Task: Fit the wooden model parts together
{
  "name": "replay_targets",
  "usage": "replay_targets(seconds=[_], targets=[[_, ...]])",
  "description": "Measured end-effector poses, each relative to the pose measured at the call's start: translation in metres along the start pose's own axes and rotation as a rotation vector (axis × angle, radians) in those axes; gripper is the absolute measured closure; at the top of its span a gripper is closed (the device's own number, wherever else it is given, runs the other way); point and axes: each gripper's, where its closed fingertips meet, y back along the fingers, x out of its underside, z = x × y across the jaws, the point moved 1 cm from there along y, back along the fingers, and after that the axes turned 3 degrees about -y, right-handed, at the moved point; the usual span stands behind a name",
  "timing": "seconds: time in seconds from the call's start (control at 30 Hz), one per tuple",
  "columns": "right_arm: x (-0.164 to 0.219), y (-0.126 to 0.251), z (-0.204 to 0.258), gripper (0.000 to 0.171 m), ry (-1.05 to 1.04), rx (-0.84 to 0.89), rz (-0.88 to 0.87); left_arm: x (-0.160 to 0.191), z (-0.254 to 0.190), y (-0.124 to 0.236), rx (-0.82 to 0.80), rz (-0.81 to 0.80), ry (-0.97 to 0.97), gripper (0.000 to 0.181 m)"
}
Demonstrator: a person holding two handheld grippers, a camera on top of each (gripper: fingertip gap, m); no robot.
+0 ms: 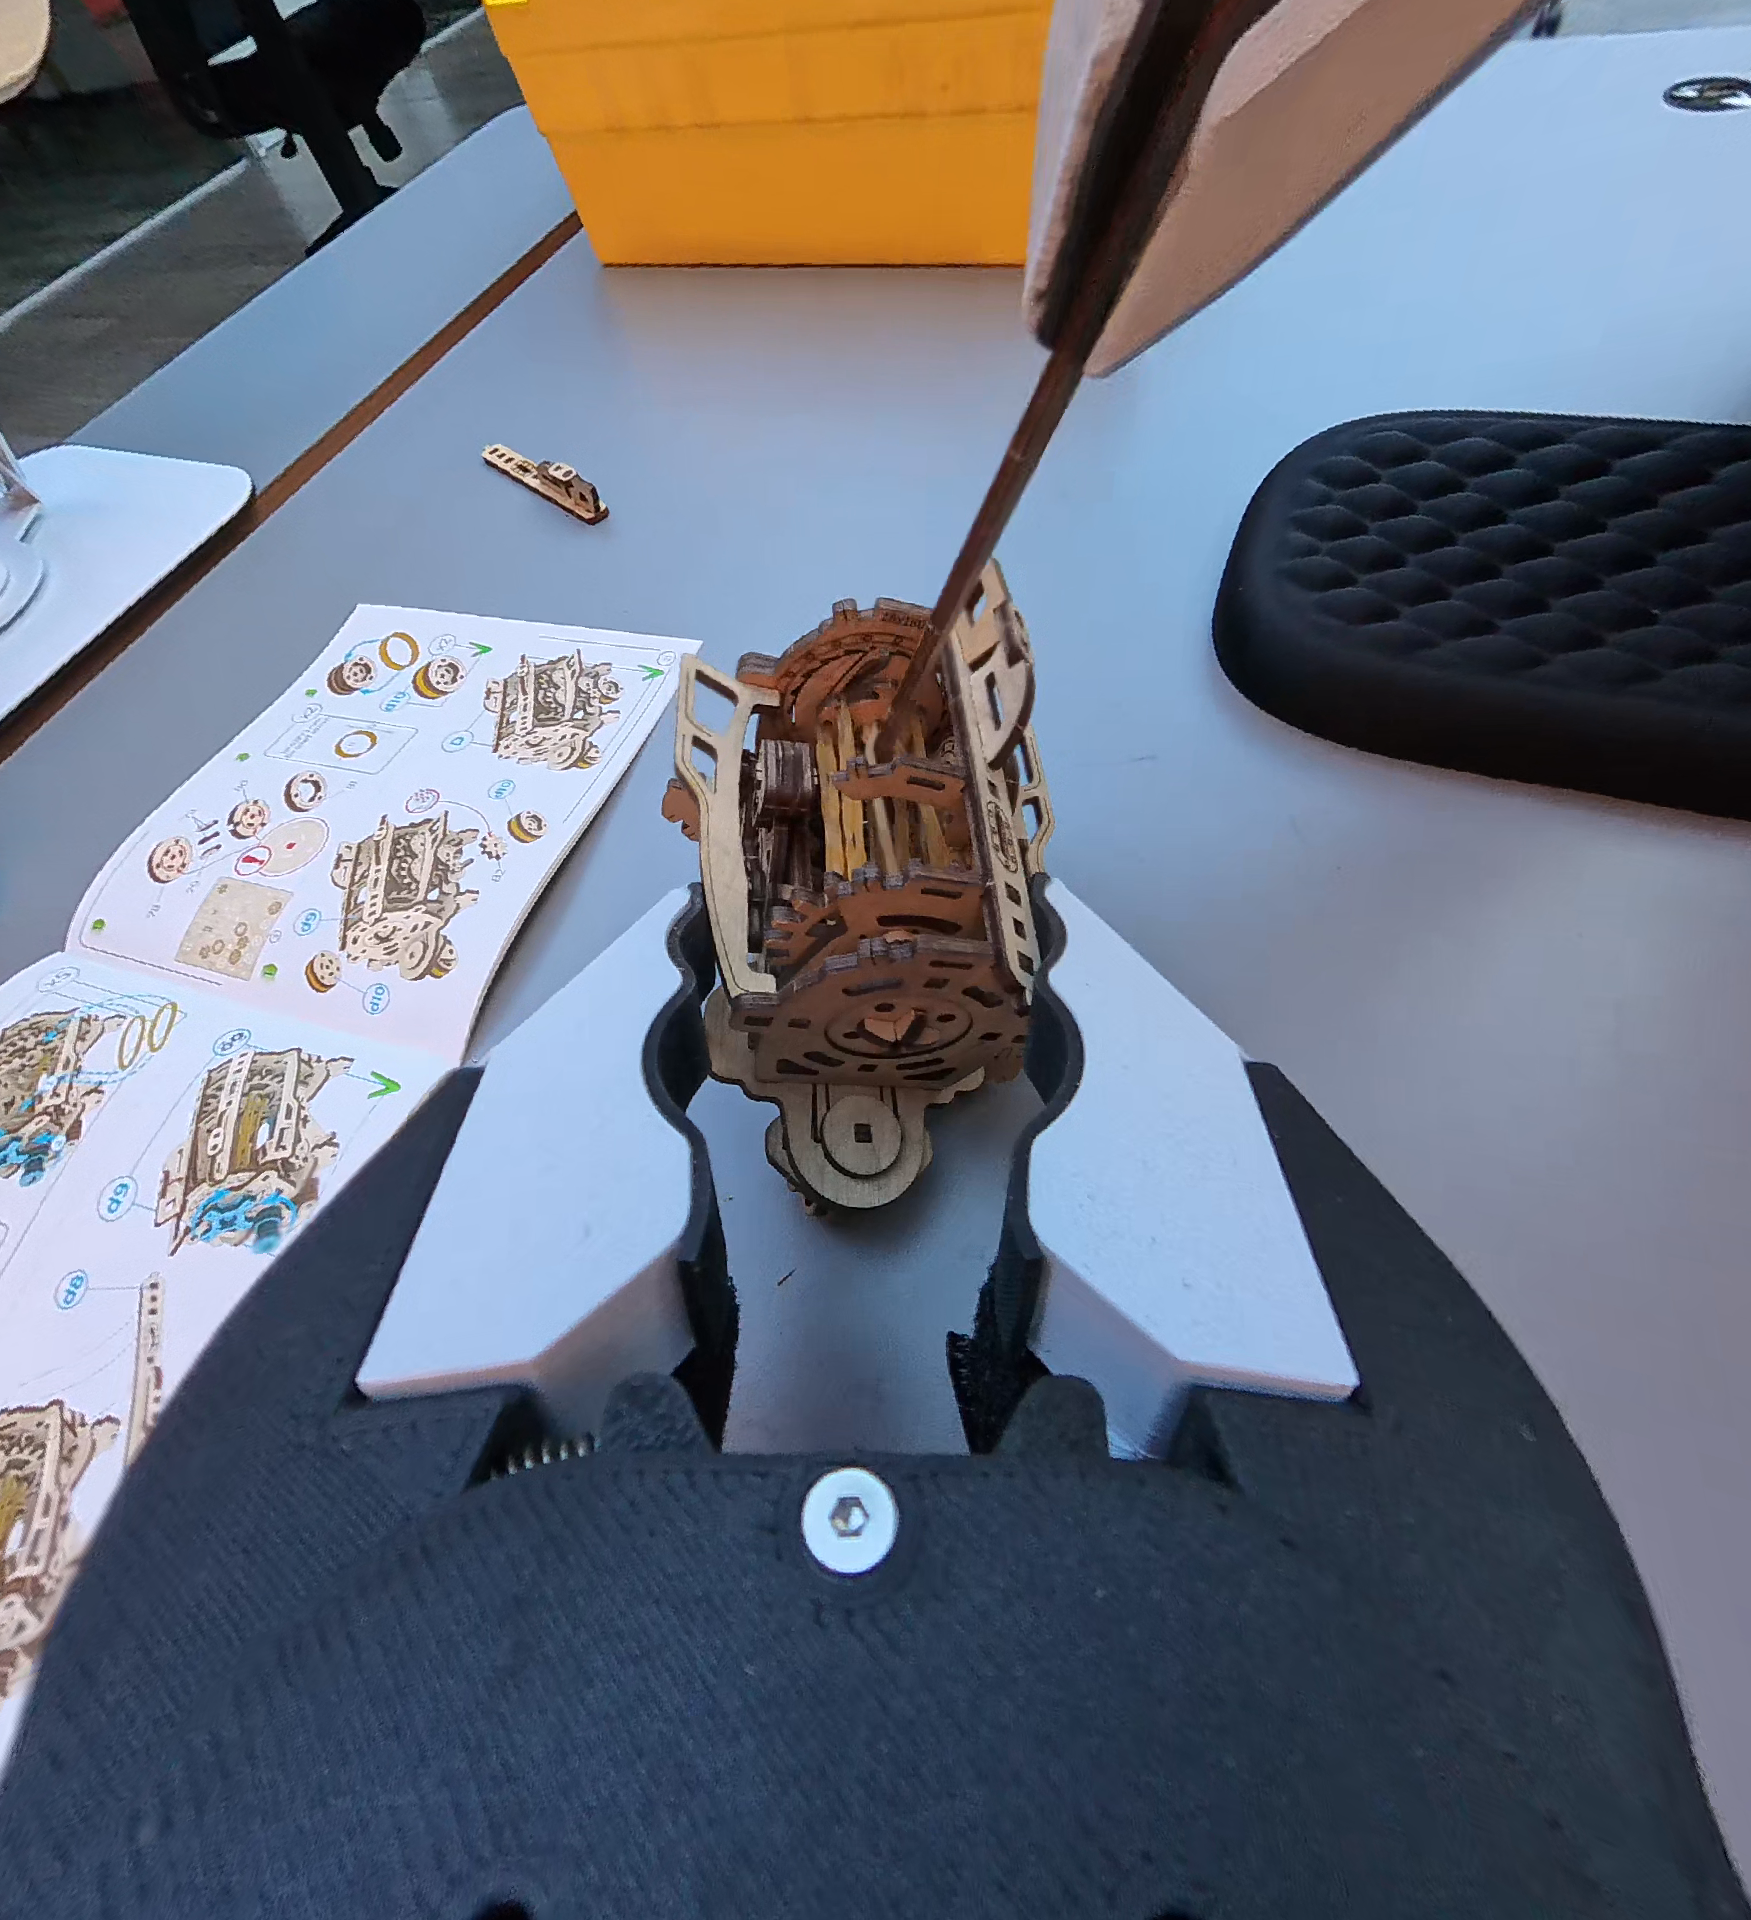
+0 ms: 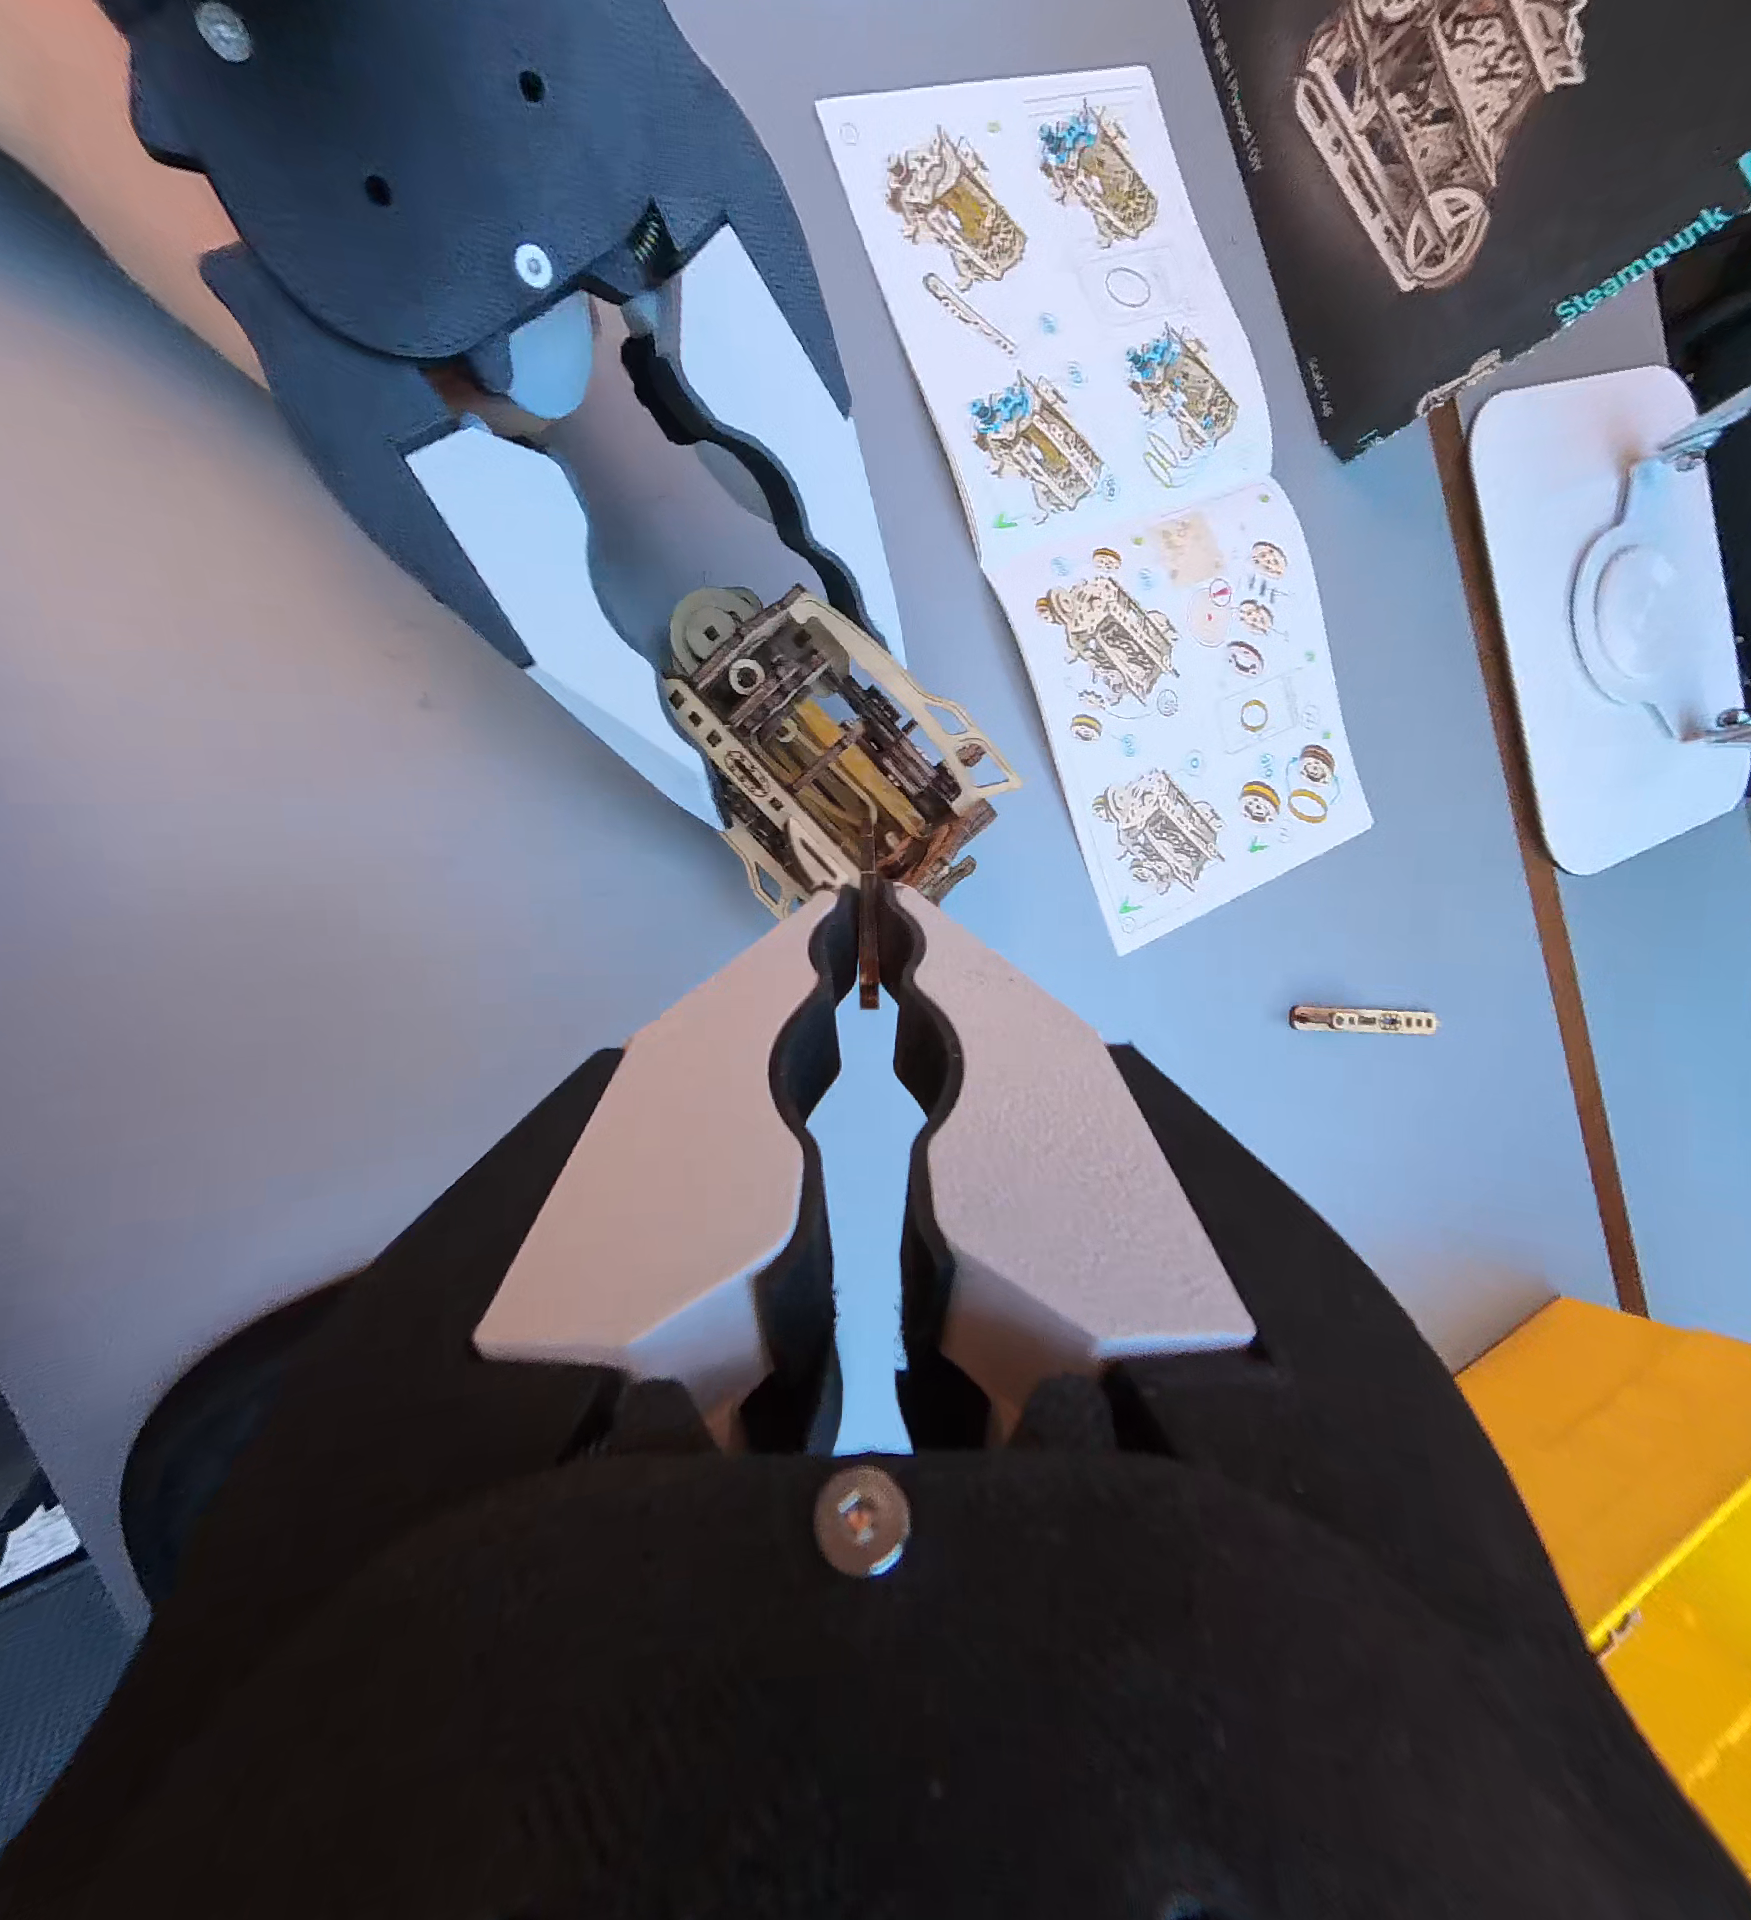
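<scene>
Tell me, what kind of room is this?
Probably an office or workroom: a grey desk with a cable hole, a black office chair behind it, and a lamp base. A picture booklet lies open beside a wooden model.

Printed matter is present on four items; the wording is not reproduced here.

1. Instruction booklet point(image 2: 1089, 416), lying open on the desk point(image 1: 850, 364): assembly drawings with short part codes in small blue circles beside the parts, plus green arrows and one red mark.
2. Black box point(image 2: 1473, 208), beyond the booklet: one word in teal letters under a picture of the model, and a line of fine white print along its edge.
3. Wooden model point(image 1: 871, 862): small engraved marks on its side rail and top arc, too small to read.
4. Yellow box point(image 2: 1681, 1558): faint lettering on its side, not legible.
</scene>
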Motion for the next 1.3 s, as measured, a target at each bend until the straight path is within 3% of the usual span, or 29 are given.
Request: replay_targets(seconds=[0.03, 0.23, 0.4, 0.63, 0.87, 0.97, 1.1, 1.3], targets=[[0.002, -0.002, 0.001, 0.17, 0.006, -0.016, 0.009, 0.0, -0.001, 0.001, 0.01, -0.002, -0.019, 0.122], [-0.002, -0.003, 0.013, 0.17, 0.001, -0.162, -0.037, 0.005, -0.007, 0.012, 0.123, -0.015, -0.127, 0.122], [-0.019, 0.013, 0.022, 0.171, 0.0, -0.303, -0.176, 0.013, -0.013, 0.03, 0.271, -0.055, -0.193, 0.122], [-0.032, 0.02, -0.008, 0.17, -0.025, -0.391, -0.403, 0.019, -0.026, 0.048, 0.446, -0.164, -0.257, 0.122], [-0.006, -0.034, -0.013, 0.17, -0.015, -0.458, -0.257, 0.024, -0.019, 0.048, 0.425, -0.125, -0.215, 0.113], [-0.001, -0.032, -0.001, 0.169, -0.023, -0.529, -0.23, 0.027, -0.008, 0.05, 0.388, -0.111, -0.191, 0.113], [0.002, -0.027, 0.005, 0.166, 0.014, -0.502, -0.197, 0.029, -0.003, 0.053, 0.389, -0.102, -0.173, 0.113], [-0.002, -0.019, 0.017, 0.167, 0.059, -0.5, -0.191, 0.032, -0.013, 0.071, 0.491, -0.124, -0.107, 0.105]])
